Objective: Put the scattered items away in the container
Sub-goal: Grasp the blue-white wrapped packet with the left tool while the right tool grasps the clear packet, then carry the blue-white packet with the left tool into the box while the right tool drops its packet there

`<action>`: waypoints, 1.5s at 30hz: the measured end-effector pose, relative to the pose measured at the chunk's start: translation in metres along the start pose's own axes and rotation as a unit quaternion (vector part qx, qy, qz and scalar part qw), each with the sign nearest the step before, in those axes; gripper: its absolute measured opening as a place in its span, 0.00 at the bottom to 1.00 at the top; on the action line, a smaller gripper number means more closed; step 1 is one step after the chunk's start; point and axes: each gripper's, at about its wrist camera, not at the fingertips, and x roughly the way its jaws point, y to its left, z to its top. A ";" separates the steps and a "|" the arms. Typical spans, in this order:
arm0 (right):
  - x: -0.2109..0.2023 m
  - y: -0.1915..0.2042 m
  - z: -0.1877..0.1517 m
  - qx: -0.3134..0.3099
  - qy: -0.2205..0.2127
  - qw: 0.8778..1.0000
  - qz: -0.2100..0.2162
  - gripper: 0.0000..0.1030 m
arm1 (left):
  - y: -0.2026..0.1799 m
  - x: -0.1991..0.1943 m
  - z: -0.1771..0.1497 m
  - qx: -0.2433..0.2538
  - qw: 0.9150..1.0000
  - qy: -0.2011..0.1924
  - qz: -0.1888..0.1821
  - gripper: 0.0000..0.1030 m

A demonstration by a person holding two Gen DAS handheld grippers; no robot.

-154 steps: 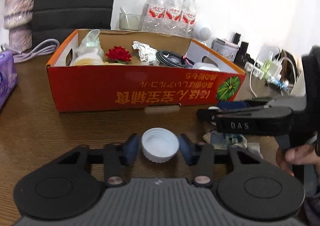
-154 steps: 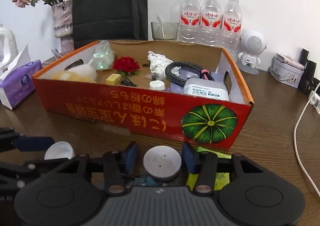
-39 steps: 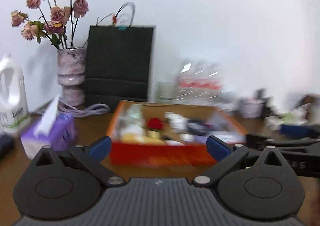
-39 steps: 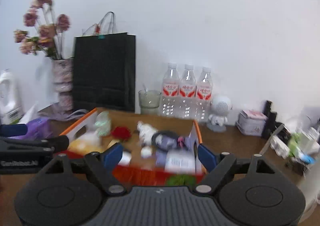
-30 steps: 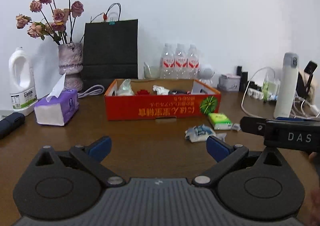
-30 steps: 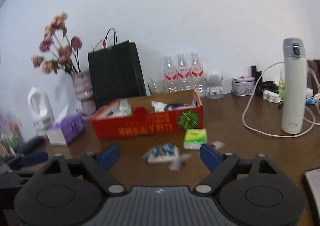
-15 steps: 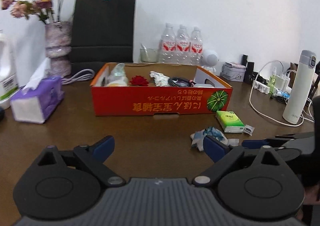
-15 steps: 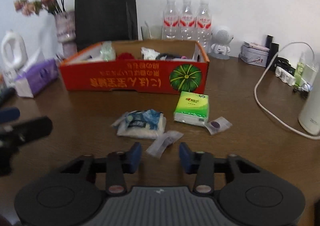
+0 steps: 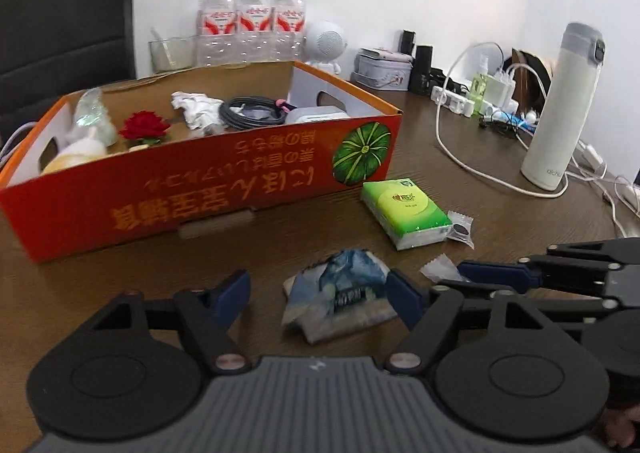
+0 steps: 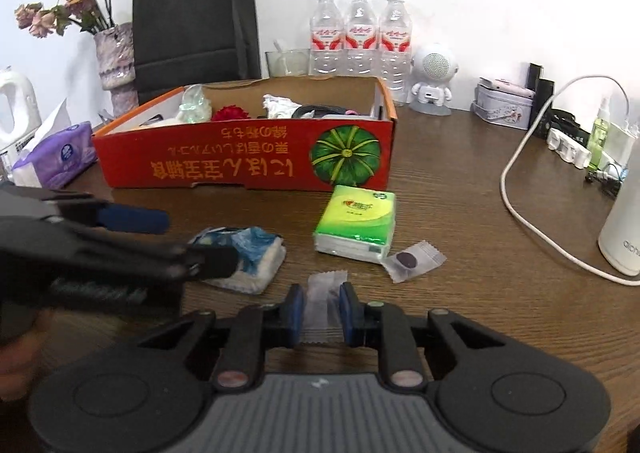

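Observation:
The red cardboard box (image 9: 200,189) (image 10: 248,165) holds a red flower, a cable and other bits. In front of it lie a crumpled blue-and-white packet (image 9: 340,293) (image 10: 248,253), a green tissue pack (image 9: 408,213) (image 10: 356,225), a small wrapper with a dark sweet (image 10: 412,261) and a clear wrapper (image 10: 322,301) (image 9: 440,267). My left gripper (image 9: 318,293) (image 10: 192,241) straddles the blue packet; its jaws are closing, and the left pad still stands apart from it. My right gripper (image 10: 322,305) (image 9: 454,277) is closing, its pads meeting the clear wrapper's edges on the table.
A white flask (image 9: 560,109) and a looping white cable (image 10: 516,189) stand at the right. A purple tissue box (image 10: 60,157) sits left of the box. Water bottles (image 10: 360,37), a vase and a black bag line the back wall.
Both grippers came down and forward to the items in front of the box. The left jaws narrowed around the blue packet. The right jaws closed in on the clear wrapper.

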 end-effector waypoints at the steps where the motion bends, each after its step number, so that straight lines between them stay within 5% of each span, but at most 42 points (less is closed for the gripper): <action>1: 0.000 -0.001 0.000 0.002 -0.001 1.000 0.000 0.18 | 0.000 0.003 0.000 0.002 1.000 0.004 0.000 0.50; 4: 0.001 0.002 -0.001 -0.005 -0.003 1.000 -0.003 0.18 | -0.002 0.001 -0.002 0.012 1.000 0.003 -0.007 0.21; 8: 0.000 0.003 -0.001 -0.005 -0.004 1.000 0.001 0.17 | -0.002 -0.014 -0.011 -0.008 1.000 -0.014 0.013 0.11; 16: -0.040 0.020 -0.001 -0.004 -0.067 0.997 0.034 0.17 | 0.009 -0.104 -0.038 -0.118 0.984 -0.101 0.083 0.10; 24: -0.075 0.050 0.012 -0.047 -0.127 0.989 0.061 0.17 | 0.011 -0.163 -0.049 -0.134 0.965 -0.155 0.166 0.11; 38: -0.130 0.054 -0.008 -0.031 -0.168 0.983 0.060 0.17 | -0.014 -0.187 -0.057 -0.110 0.958 -0.199 0.174 0.11; 45: -0.113 0.040 0.040 -0.035 -0.182 0.981 0.056 0.17 | 0.032 -0.161 0.008 -0.095 0.955 -0.227 0.163 0.11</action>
